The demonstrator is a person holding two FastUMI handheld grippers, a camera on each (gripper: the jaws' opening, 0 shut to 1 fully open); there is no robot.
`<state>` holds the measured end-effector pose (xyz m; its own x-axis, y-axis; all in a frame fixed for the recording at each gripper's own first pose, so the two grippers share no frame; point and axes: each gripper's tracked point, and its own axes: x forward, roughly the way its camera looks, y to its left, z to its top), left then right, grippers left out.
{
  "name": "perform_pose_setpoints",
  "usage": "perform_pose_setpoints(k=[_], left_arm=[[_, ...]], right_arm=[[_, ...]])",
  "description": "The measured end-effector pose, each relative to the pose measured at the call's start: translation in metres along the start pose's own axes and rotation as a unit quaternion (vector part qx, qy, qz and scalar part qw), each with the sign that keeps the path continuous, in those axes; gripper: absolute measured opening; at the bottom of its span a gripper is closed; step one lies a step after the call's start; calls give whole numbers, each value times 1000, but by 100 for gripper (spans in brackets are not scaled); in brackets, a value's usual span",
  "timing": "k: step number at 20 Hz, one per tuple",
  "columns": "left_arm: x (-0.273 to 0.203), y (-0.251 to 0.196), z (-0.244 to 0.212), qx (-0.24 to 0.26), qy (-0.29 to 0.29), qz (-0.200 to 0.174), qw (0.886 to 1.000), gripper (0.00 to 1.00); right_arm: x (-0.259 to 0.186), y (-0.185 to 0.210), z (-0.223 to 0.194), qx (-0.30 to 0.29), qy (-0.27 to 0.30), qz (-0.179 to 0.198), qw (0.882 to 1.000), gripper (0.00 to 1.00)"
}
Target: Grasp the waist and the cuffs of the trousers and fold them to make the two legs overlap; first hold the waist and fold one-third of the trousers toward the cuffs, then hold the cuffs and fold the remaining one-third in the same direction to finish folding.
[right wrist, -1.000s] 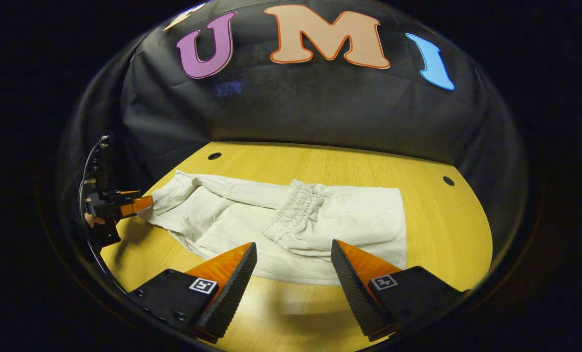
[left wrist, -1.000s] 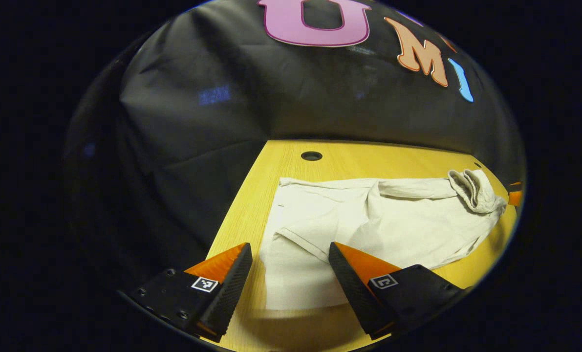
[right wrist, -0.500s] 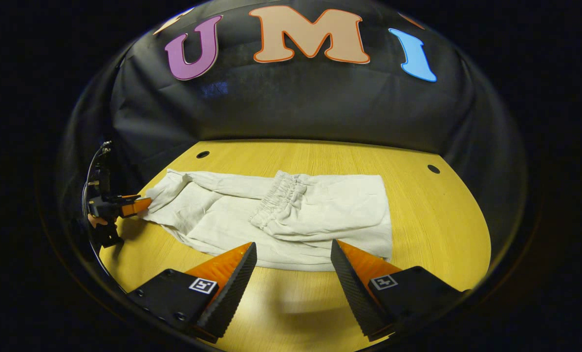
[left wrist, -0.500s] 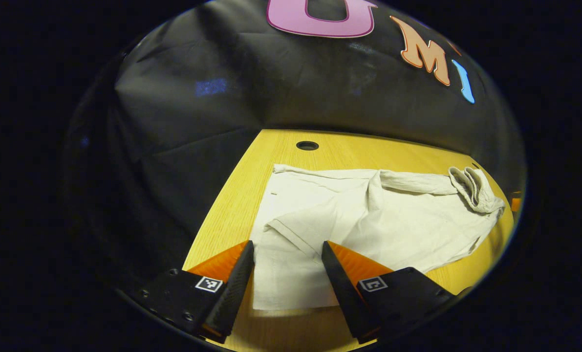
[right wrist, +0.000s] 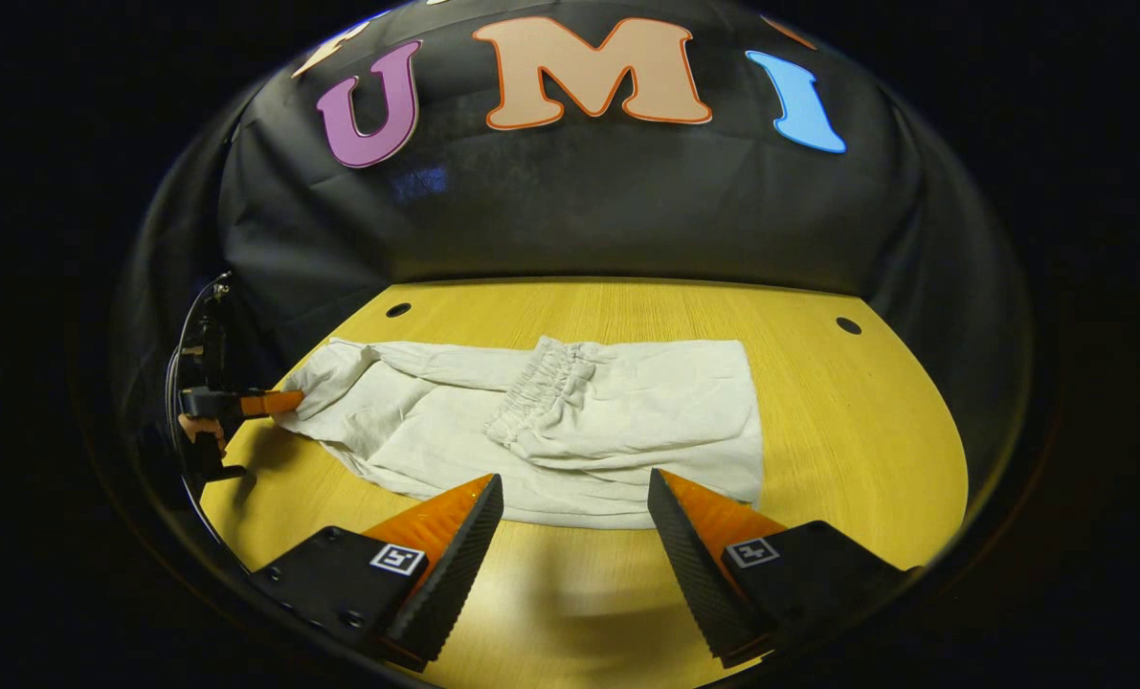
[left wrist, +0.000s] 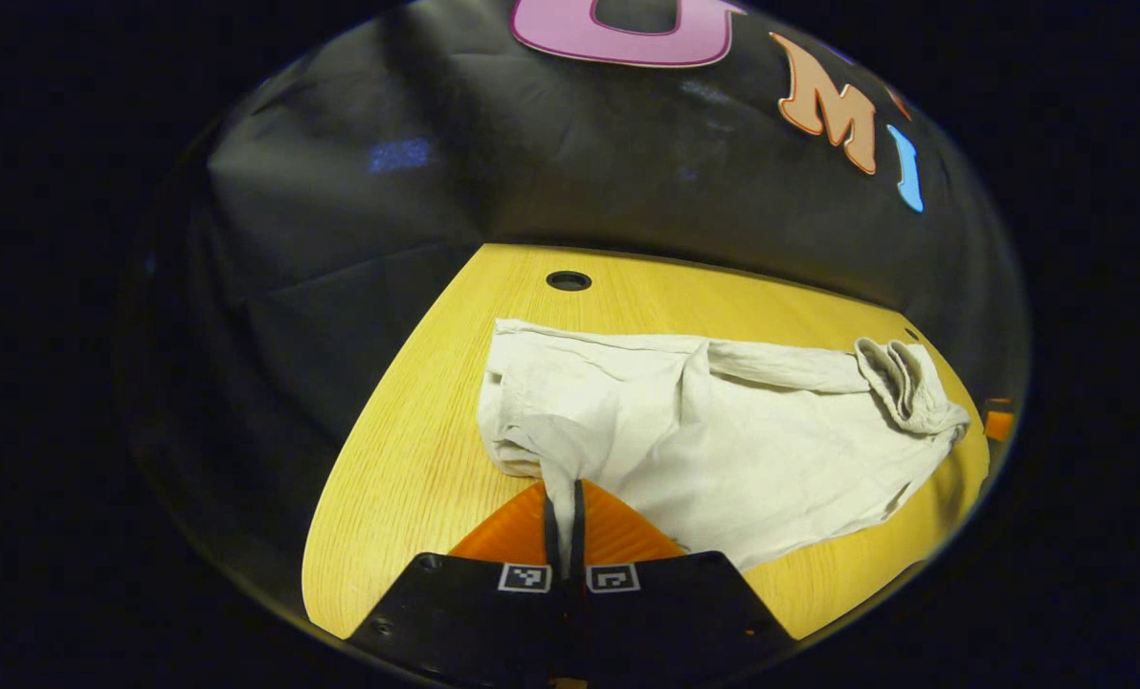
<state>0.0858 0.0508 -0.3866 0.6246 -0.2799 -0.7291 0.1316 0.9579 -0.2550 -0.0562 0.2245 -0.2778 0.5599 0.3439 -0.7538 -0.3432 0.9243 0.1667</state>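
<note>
Cream trousers (left wrist: pixel 723 431) lie lengthwise on the yellow table (left wrist: pixel 407 459), legs overlapped. The waist end is folded over, and its elastic band (right wrist: pixel 541 388) rests near the middle of the cloth. My left gripper (left wrist: pixel 565 498) is shut on the near cuff corner, which is bunched and lifted a little between the fingers. In the right gripper view that gripper (right wrist: pixel 263 402) holds the far left end of the trousers (right wrist: pixel 579 421). My right gripper (right wrist: pixel 574 483) is open, hovering just short of the trousers' near edge with nothing between its fingers.
The table (right wrist: pixel 866 431) has round cable holes (left wrist: pixel 568 280) (right wrist: pixel 398 309) (right wrist: pixel 848 325) near its back edge. Black cloth walls close in behind and at the sides. Bare wood lies right of the trousers and along the front edge. A hand (right wrist: pixel 196 426) holds the left gripper.
My left gripper went from open around the cuff corner to shut on it, gathering the cloth. The right gripper stayed open and barely shifted.
</note>
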Motion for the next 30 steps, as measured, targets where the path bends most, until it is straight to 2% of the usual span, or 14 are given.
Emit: perform_pose_setpoints(k=[1,2,4,5,7,8,9,11,12,19,21,22,30], left_arm=[[-3,-3,11,-11,-15,0,1000,0],[-6,-8,23,-16,-34,-3,999,0],[-18,-22,44,-12,-57,-9,998,0],[-24,-30,55,-8,-68,-12,998,0],[-37,-56,82,0,-96,-24,995,0],[-42,-74,91,2,-107,-32,994,0],[-45,-86,99,4,-115,-39,993,0],[-49,-107,109,8,-124,-47,991,0],[-50,-118,114,9,-127,-53,990,0],[-55,-187,141,31,-142,-77,986,0],[-56,-210,150,42,-148,-88,984,0],[-55,-221,153,49,-149,-95,983,0],[-49,-321,169,102,-150,-148,972,0]], right_arm=[[-4,-5,2,0,-2,1,1000,98],[-7,-12,4,0,-5,2,1000,94],[-11,-23,8,3,-9,1,1000,98],[-15,-31,10,5,-13,2,1000,94],[-21,-43,14,12,-20,3,1000,94],[-26,-51,17,17,-24,4,1000,98],[-29,-57,19,20,-27,6,999,94],[-35,-70,21,22,-33,6,999,94],[-38,-77,20,24,-35,6,999,98],[-53,-131,20,57,-45,-6,997,98],[-56,-144,23,63,-50,-10,997,94],[-58,-151,23,65,-53,-12,996,98],[-80,-200,14,89,-61,-30,994,98]])
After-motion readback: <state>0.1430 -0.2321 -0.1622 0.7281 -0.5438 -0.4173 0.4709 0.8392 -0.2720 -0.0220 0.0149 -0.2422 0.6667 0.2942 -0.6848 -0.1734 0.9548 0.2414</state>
